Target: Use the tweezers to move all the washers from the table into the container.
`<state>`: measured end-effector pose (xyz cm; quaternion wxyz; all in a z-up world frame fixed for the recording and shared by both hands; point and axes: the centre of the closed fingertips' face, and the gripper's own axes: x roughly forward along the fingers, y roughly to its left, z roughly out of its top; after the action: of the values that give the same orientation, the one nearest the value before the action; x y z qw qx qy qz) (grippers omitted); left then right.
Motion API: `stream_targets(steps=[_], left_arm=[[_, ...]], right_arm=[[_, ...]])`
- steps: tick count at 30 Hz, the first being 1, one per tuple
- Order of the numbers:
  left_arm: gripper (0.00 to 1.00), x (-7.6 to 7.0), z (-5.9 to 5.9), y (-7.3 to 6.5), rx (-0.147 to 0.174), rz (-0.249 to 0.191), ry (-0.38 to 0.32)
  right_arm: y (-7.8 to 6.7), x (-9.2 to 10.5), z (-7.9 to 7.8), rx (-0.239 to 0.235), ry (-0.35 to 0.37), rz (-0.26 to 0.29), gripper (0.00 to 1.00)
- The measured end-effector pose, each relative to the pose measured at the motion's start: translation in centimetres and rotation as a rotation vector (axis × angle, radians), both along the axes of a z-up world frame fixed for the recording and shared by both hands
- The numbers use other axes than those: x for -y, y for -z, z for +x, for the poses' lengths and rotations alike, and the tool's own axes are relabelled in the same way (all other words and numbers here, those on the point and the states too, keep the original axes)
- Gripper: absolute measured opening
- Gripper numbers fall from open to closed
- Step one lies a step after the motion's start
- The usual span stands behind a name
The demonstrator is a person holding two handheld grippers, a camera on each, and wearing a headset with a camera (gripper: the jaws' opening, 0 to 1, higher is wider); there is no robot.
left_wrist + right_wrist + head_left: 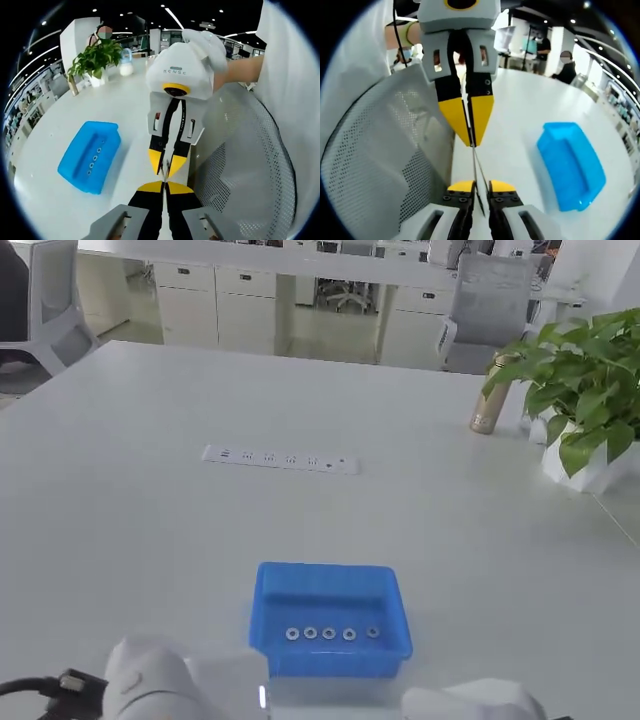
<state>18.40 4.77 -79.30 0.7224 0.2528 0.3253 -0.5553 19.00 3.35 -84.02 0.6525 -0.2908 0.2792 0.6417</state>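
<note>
A blue container (322, 575) sits near the table's front edge, with several washers (329, 633) in a row on its floor. In the left gripper view the container (75, 175) lies to the left, and the washers (94, 159) show inside it. My two grippers face each other tip to tip off the table's edge. The left gripper (164, 187) is shut on the thin metal tweezers (473, 165). The right gripper (480, 189) is shut on their other end. In the right gripper view the left gripper (470, 135) hangs from above and the container (570, 165) lies to the right.
A white power strip (279, 459) lies mid-table. A potted plant (590, 390) and a gold bottle (487, 395) stand at the far right. A mesh chair (235, 165) is close behind the grippers. Office chairs and cabinets line the far side.
</note>
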Motion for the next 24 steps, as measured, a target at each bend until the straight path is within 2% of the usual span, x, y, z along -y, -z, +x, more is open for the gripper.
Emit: stream_targets(steps=[3, 5, 6, 8, 11, 15, 18, 21, 24], left_arm=[[0.0, -0.3, 0.0, 0.4, -0.015, 0.006, -0.003], [0.0, -0.6, 0.0, 0.8, -0.019, 0.026, 0.006], [0.0, -0.9, 0.1, 1.1, -0.018, 0.049, 0.014], [0.0, -1.1, 0.3, 1.5, -0.019, 0.069, 0.019], [0.0, -1.4, 0.5, 2.2, -0.031, 0.091, 0.025], [0.0, -1.7, 0.7, 3.1, -0.045, 0.117, 0.034], [0.0, -2.1, 0.8, 4.1, -0.045, 0.169, 0.057], [0.0, -2.1, 1.0, 4.8, -0.051, 0.188, 0.069], [0.0, -2.2, 1.2, 5.4, -0.057, 0.218, 0.082]], right_arm=[[0.0, -0.1, 0.0, -0.008, 0.008, 0.007, 0.07], [0.1, 0.0, 0.0, -0.015, 0.018, 0.005, 0.1], [0.3, 0.3, 0.1, -0.011, 0.031, -0.01, 0.12], [0.4, 0.9, 0.4, 0.009, 0.054, -0.02, 0.18], [-0.1, 1.7, 0.7, 0.02, 0.097, 0.003, 0.24], [-1.4, 3.3, 1.5, 0.03, 0.196, 0.063, 0.28], [-2.3, 4.6, 2.1, 0.022, 0.279, 0.105, 0.34], [-2.5, 5.8, 2.4, 0.02, 0.321, 0.108, 0.41], [-2.6, 6.9, 2.5, 0.031, 0.348, 0.09, 0.43]])
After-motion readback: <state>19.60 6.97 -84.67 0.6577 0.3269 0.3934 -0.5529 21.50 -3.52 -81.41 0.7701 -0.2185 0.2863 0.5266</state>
